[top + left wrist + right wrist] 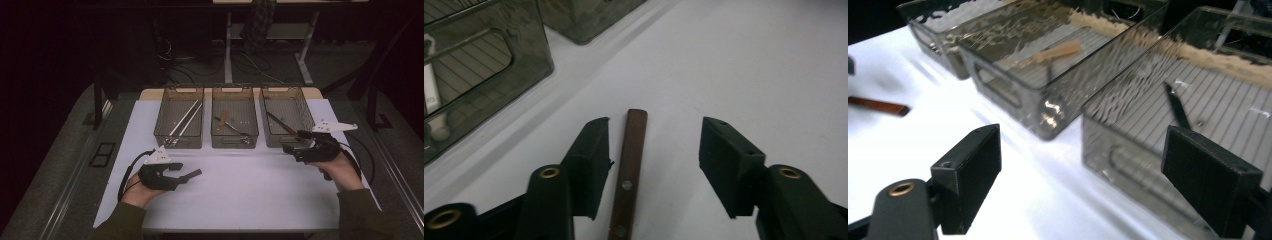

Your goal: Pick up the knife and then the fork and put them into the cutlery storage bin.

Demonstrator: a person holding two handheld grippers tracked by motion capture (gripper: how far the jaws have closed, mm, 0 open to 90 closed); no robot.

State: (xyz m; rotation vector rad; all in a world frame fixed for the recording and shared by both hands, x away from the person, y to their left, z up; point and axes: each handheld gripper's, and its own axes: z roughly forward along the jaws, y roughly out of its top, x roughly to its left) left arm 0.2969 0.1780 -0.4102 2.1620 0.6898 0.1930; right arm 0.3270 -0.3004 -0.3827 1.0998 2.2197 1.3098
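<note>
Roughly midway: three bins at upper centre already hold utensils. Left gripper, lower left, jaws apart around a brown wooden handle, not clamped. Right gripper, jaws apart and empty, sits by the right-hand bin. Handle not yet binned.

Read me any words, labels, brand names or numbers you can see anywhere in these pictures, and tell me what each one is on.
None: no readable word, label, brand or number appears in any view.
The three smoky bins are unmarked.
The brown-handled utensil between the left gripper's jaws shows rivets, no lettering.
The white plates on the grippers carry holes, no print.
Dark background: too dim to read any marking there.
</note>
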